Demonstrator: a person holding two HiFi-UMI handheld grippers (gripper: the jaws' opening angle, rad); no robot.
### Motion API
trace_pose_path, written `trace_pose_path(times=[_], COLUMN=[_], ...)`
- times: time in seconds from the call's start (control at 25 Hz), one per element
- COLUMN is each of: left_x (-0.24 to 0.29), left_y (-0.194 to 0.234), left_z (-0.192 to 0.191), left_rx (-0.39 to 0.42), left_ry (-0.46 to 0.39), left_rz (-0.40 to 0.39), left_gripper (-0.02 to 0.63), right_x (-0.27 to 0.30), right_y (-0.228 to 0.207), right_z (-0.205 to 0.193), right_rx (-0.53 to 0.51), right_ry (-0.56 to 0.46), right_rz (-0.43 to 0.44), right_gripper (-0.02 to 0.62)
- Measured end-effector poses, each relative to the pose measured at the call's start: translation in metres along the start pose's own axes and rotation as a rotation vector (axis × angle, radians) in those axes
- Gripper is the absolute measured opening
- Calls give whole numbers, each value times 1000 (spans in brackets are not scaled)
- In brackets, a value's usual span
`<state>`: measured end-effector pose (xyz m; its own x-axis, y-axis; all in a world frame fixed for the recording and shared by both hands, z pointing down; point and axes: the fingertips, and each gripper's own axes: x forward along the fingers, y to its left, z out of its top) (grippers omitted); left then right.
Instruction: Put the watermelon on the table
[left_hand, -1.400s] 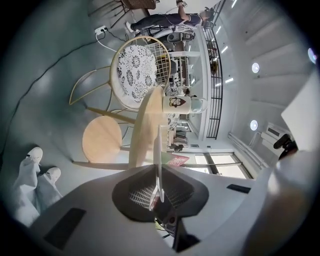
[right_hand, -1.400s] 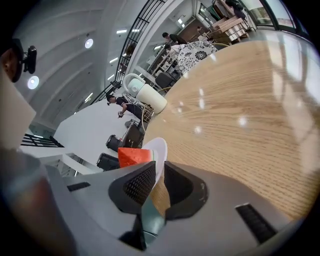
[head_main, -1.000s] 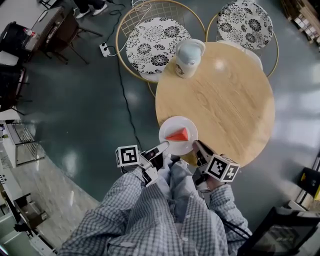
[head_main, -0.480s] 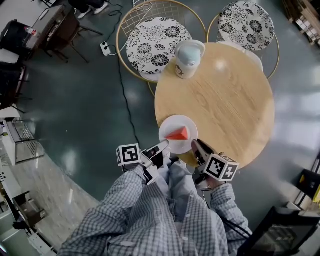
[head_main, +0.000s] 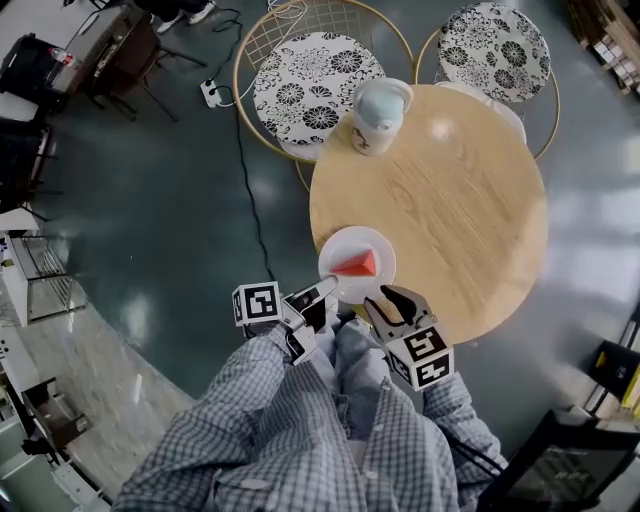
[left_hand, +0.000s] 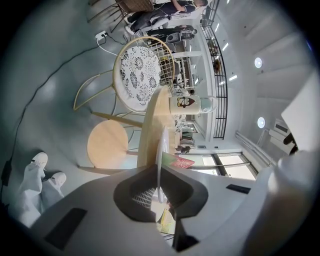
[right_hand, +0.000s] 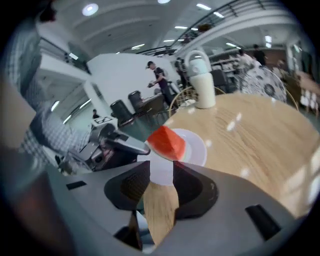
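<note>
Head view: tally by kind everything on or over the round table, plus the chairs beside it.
plate: 1
watermelon slice: 1
lidded jug: 1
cushioned chairs: 2
Total: 5

I see the watermelon (head_main: 357, 265) as a single red wedge with a thin pale-green rind along one side. It lies on a small round white plate (head_main: 376, 243), close to the plate's middle and clear of its rim. The slice looks whole. The plate sits on the round light-wood table (head_main: 450, 190), right at the edge nearest me, and its near-left rim reaches slightly past that edge.
</note>
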<state>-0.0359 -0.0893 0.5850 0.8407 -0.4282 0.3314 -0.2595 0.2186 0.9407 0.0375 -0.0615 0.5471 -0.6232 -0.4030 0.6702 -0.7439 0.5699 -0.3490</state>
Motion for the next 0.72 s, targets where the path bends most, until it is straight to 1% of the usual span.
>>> trace_pose_path(times=[0.08,0.16,0.28,0.32,0.4,0.48,0.52,0.56,0.72], left_x=[0,0,1,2,1,0,0,0,1], left_y=[0,-1,-4,-3,-1,-1,-1,-1,1], left_z=[0,1,1,1,1,1,1,1,3], left_rx=[0,0,-10,-10,-4,1,3,4,-5], left_ry=[2,1,-2,0,7,10,11,13,7], left_rz=[-1,-7,-32,-26,-10,-8,-8,-8,0], left_gripper=[23,23,22,23,23,23,23,23,23], right_x=[5,12,24,27,34,38,39,39,41], right_y=[24,39,48,49,49,50,49,48,47], right_z=[1,-4,-11,-15,-21,-23,-22,-22,-20], right_rx=[-231,-420,-599,-648,-717,-761,-774,-781,-777], right_ry=[44,89,144,161,188,208,213,216,219], right_rz=[5,-3,-19,-28,-46,-62,-72,-79,-85], right_gripper=[127,127,127,127,126,124,108,69,66])
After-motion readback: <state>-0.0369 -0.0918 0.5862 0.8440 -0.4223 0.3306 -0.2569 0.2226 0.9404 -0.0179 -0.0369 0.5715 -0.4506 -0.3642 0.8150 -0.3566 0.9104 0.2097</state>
